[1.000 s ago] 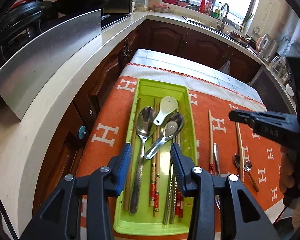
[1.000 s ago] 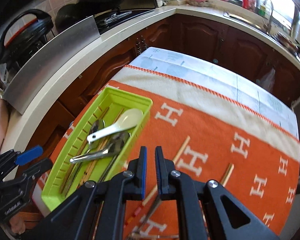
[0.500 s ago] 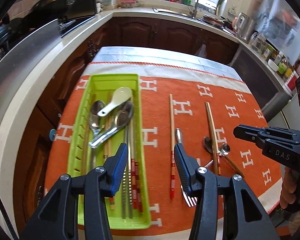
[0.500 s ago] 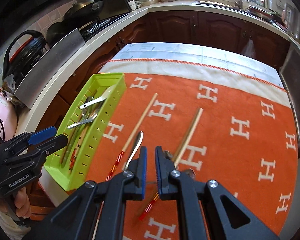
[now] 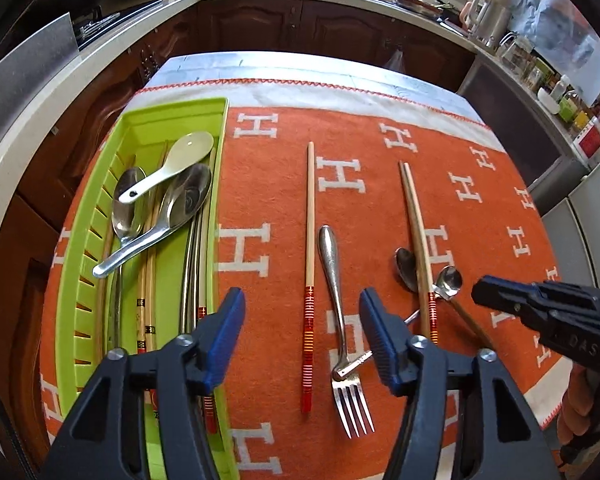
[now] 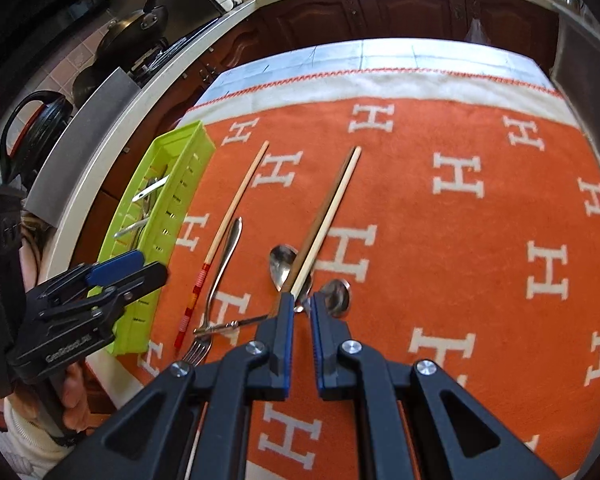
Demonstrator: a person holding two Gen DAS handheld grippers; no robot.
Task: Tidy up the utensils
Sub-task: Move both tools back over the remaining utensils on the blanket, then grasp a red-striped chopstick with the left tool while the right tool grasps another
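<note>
Right now an orange woven cloth (image 5: 380, 152) patterned with white H shapes covers the table, and a lime-green plastic tray (image 5: 78, 276) with slotted walls sits along its left side. Lying in the tray are a glossy white ceramic spoon (image 5: 172, 164), two polished steel spoons (image 5: 168, 216), and several long chopsticks (image 5: 148, 280), some pale bamboo and some metal. Out on the cloth, just right of the tray, lies a single bamboo chopstick (image 5: 309, 240) with a red-and-white banded end. Beside it rests a steel fork (image 5: 340, 312), its rounded handle pointing away and its tines toward the near edge. Farther right, a pair of bamboo chopsticks (image 5: 416, 236) lies close together, crossing over the bowl of a small steel spoon (image 5: 406, 270); a second small spoon (image 5: 450, 280) with a brassy handle sits just beside them. The left gripper (image 5: 302, 340), black with ribbed blue pads, hangs above the near edge of the cloth with its jaws spread wide, nothing between them, straddling the single chopstick and the fork in view. The right gripper (image 6: 301, 316) hovers low over the pair of chopsticks and small spoons, its jaws drawn nearly together with only a narrow gap; whether they touch anything I cannot tell.
</note>
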